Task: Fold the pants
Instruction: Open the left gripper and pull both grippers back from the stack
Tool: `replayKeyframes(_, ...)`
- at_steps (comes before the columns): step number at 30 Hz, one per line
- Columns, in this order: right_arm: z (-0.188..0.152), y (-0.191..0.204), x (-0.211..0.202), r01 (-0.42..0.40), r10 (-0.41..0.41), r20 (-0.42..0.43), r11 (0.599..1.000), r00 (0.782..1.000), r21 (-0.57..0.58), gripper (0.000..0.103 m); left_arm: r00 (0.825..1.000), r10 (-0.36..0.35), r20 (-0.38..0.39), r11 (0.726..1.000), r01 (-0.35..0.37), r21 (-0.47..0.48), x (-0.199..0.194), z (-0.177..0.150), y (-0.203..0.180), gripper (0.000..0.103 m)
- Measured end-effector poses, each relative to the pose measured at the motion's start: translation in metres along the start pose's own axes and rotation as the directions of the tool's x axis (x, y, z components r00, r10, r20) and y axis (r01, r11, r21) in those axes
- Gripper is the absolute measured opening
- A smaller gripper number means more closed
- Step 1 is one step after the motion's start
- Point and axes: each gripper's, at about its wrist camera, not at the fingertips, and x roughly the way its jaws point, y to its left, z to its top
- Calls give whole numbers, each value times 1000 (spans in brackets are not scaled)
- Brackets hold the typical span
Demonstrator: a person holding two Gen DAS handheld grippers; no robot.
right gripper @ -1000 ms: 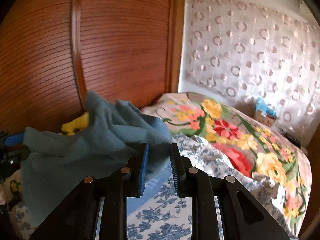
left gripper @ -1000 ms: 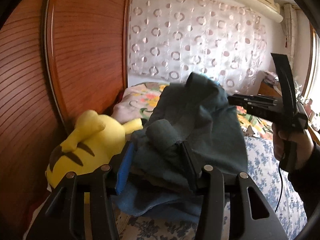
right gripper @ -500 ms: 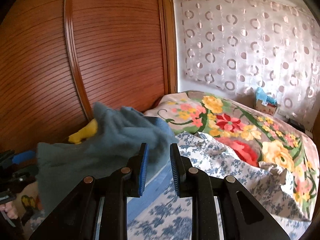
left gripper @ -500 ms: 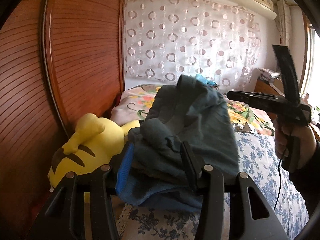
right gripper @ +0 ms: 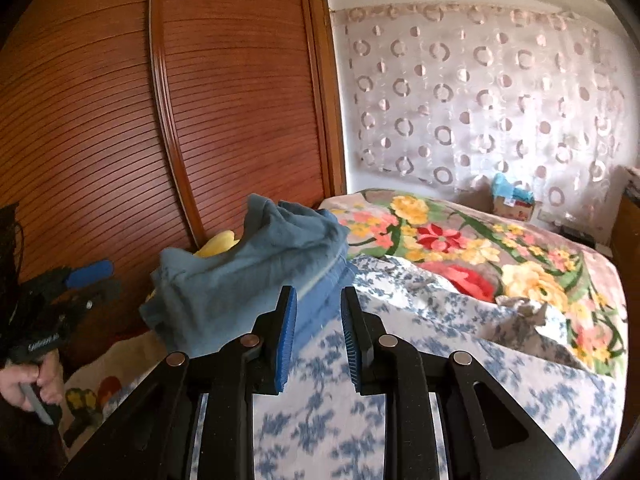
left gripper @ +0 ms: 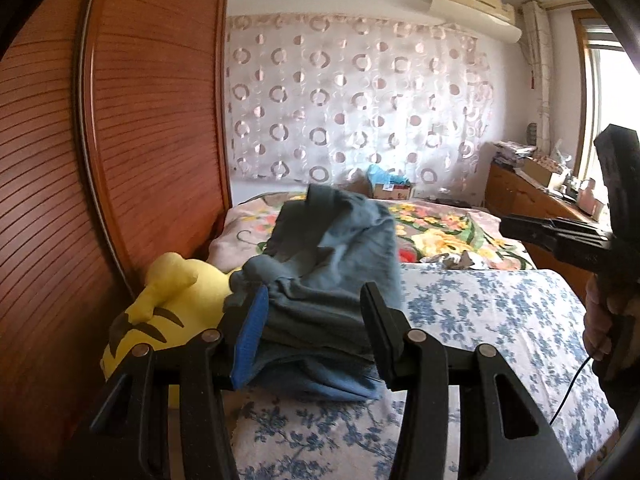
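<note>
The pants (left gripper: 332, 264) are grey-blue and bunched in a heap on the bed. My left gripper (left gripper: 312, 312) has its jaws around the near end of the heap, with cloth filling the gap. In the right wrist view the pants (right gripper: 256, 264) lie ahead and to the left. My right gripper (right gripper: 318, 316) is open and empty, just short of the heap's right edge, with nothing between its blue pads. The right gripper also shows in the left wrist view (left gripper: 560, 236), held in a hand, apart from the cloth.
A yellow plush toy (left gripper: 172, 312) lies left of the pants against the wooden wardrobe (left gripper: 120, 160). A blue-flowered sheet (left gripper: 480, 320) covers the near bed, a bright floral blanket (right gripper: 460, 240) the far part. A small box (left gripper: 390, 186) sits by the curtain.
The right gripper has let go of the pants and drawn back to the right. The lifted cloth has dropped into a lower heap. The left gripper still holds its end.
</note>
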Motion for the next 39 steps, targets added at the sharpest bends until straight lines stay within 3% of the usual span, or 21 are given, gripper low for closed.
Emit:
replayKeyframes(10,-28,25,-75,71,-71,33,997,997,14,36,996,-88,10,995,88,41,-27,-6,-35,50)
replayKeyframes(18,-56,41,-124,143,-145,38,988,989,57,39,986,-168,16,983,166,74,-49,-12,-61,52)
replayKeyframes(24,-72,58,-154,191,-195,38,977,980,90,48,970,-244,13,965,241,101,-61,-18,-82,78)
replayKeyframes(30,-78,70,-170,225,-230,40,968,972,109,53,958,-288,0,950,286,129,-74,-23,-101,83)
replayKeyframes(32,-82,77,-181,237,-243,47,965,969,116,55,954,-298,6,947,295,130,-80,-25,-106,93)
replayKeyframes(39,-98,95,-204,258,-269,64,956,961,141,65,947,-322,4,936,318,155,-97,-34,-121,93)
